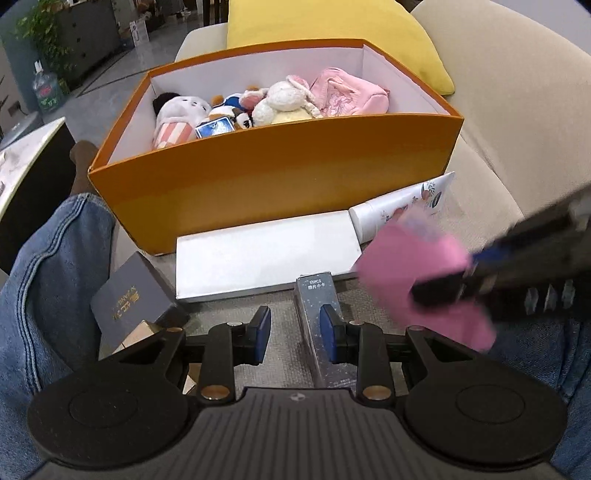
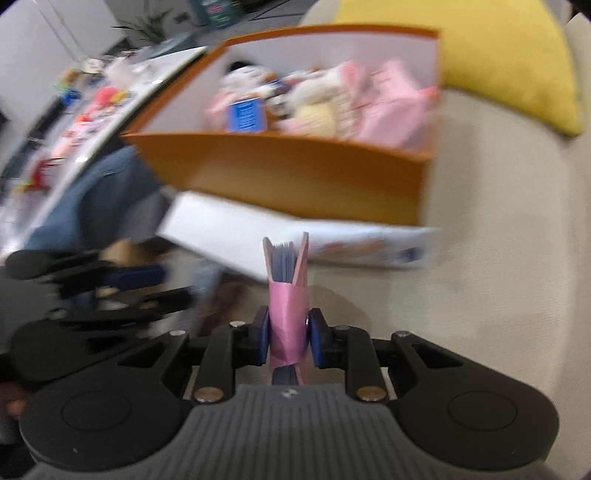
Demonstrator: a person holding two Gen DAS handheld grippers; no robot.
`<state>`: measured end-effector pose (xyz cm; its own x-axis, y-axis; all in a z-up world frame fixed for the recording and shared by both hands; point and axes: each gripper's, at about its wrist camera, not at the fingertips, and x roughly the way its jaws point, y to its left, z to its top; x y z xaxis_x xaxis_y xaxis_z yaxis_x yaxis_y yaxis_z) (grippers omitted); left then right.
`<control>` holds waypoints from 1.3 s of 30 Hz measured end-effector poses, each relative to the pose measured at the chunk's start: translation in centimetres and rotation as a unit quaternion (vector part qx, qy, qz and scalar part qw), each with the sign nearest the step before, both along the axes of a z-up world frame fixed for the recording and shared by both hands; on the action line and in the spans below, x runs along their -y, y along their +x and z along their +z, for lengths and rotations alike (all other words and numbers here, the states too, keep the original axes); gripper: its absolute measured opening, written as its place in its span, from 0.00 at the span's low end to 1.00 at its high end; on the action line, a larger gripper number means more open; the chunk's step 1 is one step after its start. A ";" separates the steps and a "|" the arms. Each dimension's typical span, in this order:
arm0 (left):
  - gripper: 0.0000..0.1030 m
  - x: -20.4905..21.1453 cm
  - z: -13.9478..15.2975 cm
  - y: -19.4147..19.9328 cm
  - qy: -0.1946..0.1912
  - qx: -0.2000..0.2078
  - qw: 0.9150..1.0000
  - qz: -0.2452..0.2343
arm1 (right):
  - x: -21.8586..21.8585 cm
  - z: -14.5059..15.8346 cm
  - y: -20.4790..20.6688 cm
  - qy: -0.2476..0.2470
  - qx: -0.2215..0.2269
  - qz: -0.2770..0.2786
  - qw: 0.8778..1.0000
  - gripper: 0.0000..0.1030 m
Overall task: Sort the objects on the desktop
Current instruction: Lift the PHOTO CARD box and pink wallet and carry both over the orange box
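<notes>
My right gripper (image 2: 287,339) is shut on a pink card pack (image 2: 288,295) that stands upright between its blue pads, with grey cards showing at its open top. In the left wrist view the same pink pack (image 1: 417,269) hangs blurred at the right, above the sofa seat. My left gripper (image 1: 295,332) is open low over the seat. A grey speckled card box (image 1: 314,295) lies under its right finger, and the pads do not press on it. Behind stands an orange box (image 1: 273,177) with plush toys (image 1: 280,99) and a pink pouch (image 1: 347,92) inside.
A flat white box (image 1: 266,254) and a white tube (image 1: 399,206) lie in front of the orange box. A dark navy box (image 1: 129,302) sits at the left beside a person's jeans leg (image 1: 44,277). A yellow cushion (image 1: 332,26) leans on the beige sofa back.
</notes>
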<state>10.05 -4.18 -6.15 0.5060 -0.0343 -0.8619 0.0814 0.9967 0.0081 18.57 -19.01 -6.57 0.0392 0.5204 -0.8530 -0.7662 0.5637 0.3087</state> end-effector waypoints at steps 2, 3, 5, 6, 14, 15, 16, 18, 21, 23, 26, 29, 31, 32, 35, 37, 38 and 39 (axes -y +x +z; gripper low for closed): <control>0.33 -0.3 0.0 0.0 -0.011 -0.002 1.000 0.005 | -0.7 -0.7 -0.6 -0.005 -0.021 0.009 1.000 0.22; 0.33 -0.4 0.1 0.1 -0.017 -0.003 1.000 0.005 | -0.8 -1.1 -0.7 -0.009 -0.032 0.009 0.999 0.22; 0.33 -0.8 0.0 0.2 -0.039 -0.009 0.999 0.011 | -0.9 -1.7 -0.8 -0.008 -0.047 0.009 0.999 0.22; 0.33 -1.1 -0.1 0.3 -0.058 -0.017 0.998 0.016 | -0.8 -1.8 -0.8 -0.008 -0.049 0.006 0.999 0.22; 0.46 -1.7 -0.9 0.5 -0.103 -0.053 0.993 0.022 | -0.7 -2.3 0.2 -0.001 -0.080 -0.004 0.997 0.22; 0.46 -1.5 -1.0 0.5 -0.096 -0.053 0.994 0.021 | -0.7 -2.3 0.3 0.000 -0.081 -0.004 0.997 0.22; 0.46 -1.3 -1.1 0.7 -0.088 -0.054 0.994 0.020 | -0.8 -2.3 0.3 0.001 -0.085 -0.003 0.996 0.22; 0.46 -1.1 -1.5 1.1 -0.077 -0.058 0.995 0.018 | -0.8 -2.4 0.2 0.003 -0.087 -0.001 0.996 0.22; 0.44 -0.7 -2.2 1.6 -0.068 -0.068 0.995 0.014 | -0.8 -2.4 0.1 -0.005 -0.076 -0.006 0.997 0.22; 0.33 -0.5 -2.5 1.7 -0.070 -0.072 0.995 0.011 | -0.7 -2.3 0.0 -0.008 -0.065 -0.010 0.998 0.22; 0.30 -0.6 -2.5 1.6 -0.075 -0.073 0.994 0.015 | -0.3 -1.9 -0.3 -0.011 -0.044 -0.013 0.999 0.22; 0.25 -1.4 -1.9 1.2 -0.087 -0.070 0.994 0.019 | 0.5 -1.0 -0.8 -0.006 -0.022 -0.019 1.000 0.22; 0.25 -1.8 -0.8 0.6 -0.103 -0.064 0.993 0.014 | 1.4 0.0 -1.0 0.005 -0.011 -0.028 1.000 0.22; 0.25 -2.0 0.0 0.4 -0.112 -0.058 0.992 0.009 | 1.9 0.6 -1.1 0.011 -0.006 -0.033 0.999 0.22; 0.25 -2.5 2.9 -0.2 -0.136 -0.039 0.990 -0.006 | 3.6 2.7 -1.1 0.027 0.011 -0.055 0.998 0.22; 0.25 -2.8 5.1 -0.2 -0.156 -0.023 0.987 -0.021 | 4.5 4.4 -0.9 0.032 0.027 -0.066 0.997 0.22; 0.25 -2.9 6.1 0.1 -0.165 -0.016 0.986 -0.028 | 4.8 5.3 -0.8 0.035 0.035 -0.070 0.996 0.22; 0.25 -2.9 7.1 0.6 -0.175 -0.008 0.984 -0.034 | 5.1 6.3 -0.5 0.038 0.045 -0.073 0.996 0.22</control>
<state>10.63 -1.24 0.97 0.4792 -0.3628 -0.7992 0.1449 0.9308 -0.3357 18.04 -24.14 -0.30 0.1939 0.5661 -0.8012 -0.7037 0.6493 0.2885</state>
